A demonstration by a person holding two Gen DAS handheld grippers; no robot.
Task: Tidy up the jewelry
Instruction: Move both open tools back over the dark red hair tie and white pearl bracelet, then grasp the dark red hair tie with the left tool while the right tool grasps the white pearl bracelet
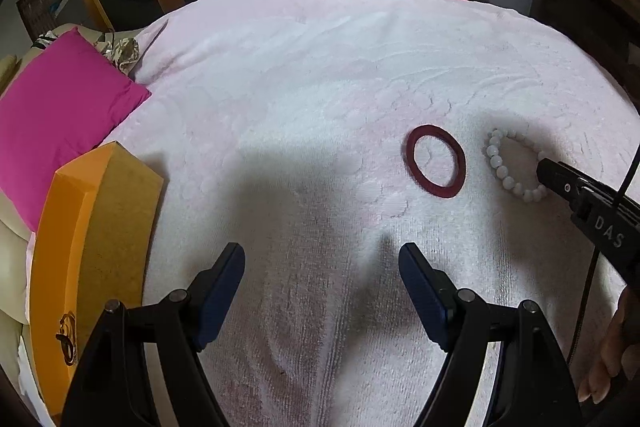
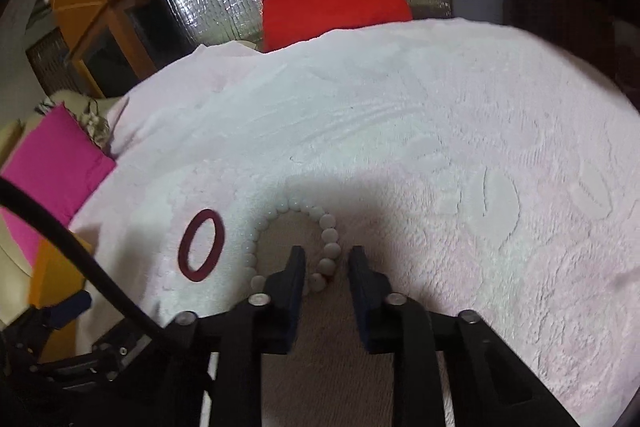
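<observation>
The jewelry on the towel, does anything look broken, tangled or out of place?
Nothing stands out. The dark red ring lies flat and whole on the white towel, and the white bead bracelet beside it keeps an unbroken loop.

Pale pink towel (image 1: 320, 75) as work surface, dark red ring (image 1: 435, 160) and white bead bracelet (image 1: 505, 167) lying on it
</observation>
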